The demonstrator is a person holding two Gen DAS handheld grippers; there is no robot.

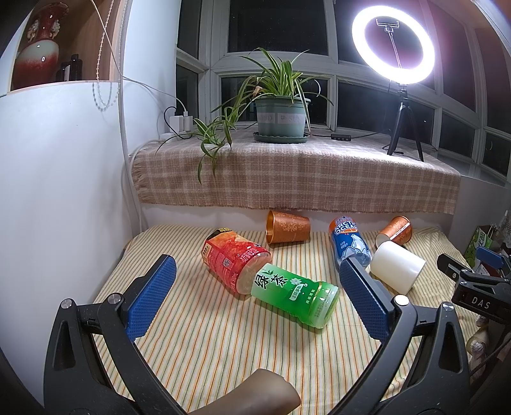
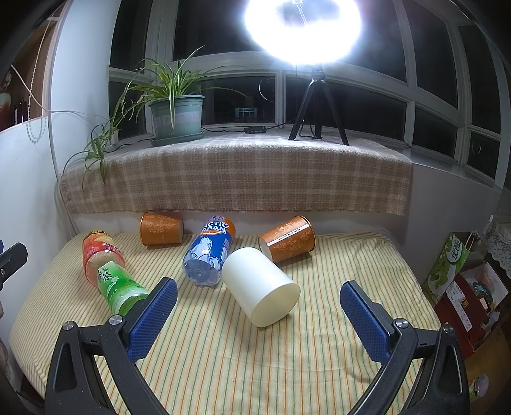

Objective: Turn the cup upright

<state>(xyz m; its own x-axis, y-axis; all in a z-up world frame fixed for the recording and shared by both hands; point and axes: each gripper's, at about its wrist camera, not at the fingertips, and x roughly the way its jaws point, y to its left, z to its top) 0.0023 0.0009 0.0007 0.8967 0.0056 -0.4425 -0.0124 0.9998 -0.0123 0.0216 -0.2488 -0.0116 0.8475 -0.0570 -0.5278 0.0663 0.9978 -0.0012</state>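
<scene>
Both empty, spread wide: right hand-held gripper (image 2: 258, 314) lined up on white cup (image 2: 260, 285) lying sideways; left hand-held gripper (image 1: 255, 295) hovers over bottles.

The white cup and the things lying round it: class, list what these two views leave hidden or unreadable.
- White cup: right wrist view shows only its closed end; the mouth faces away.
- White cup: left wrist view, the left tool's finger overlaps its near edge.
- Blue bottle: label cropped by its curve.
- Ring light: glare hides its ring.
</scene>
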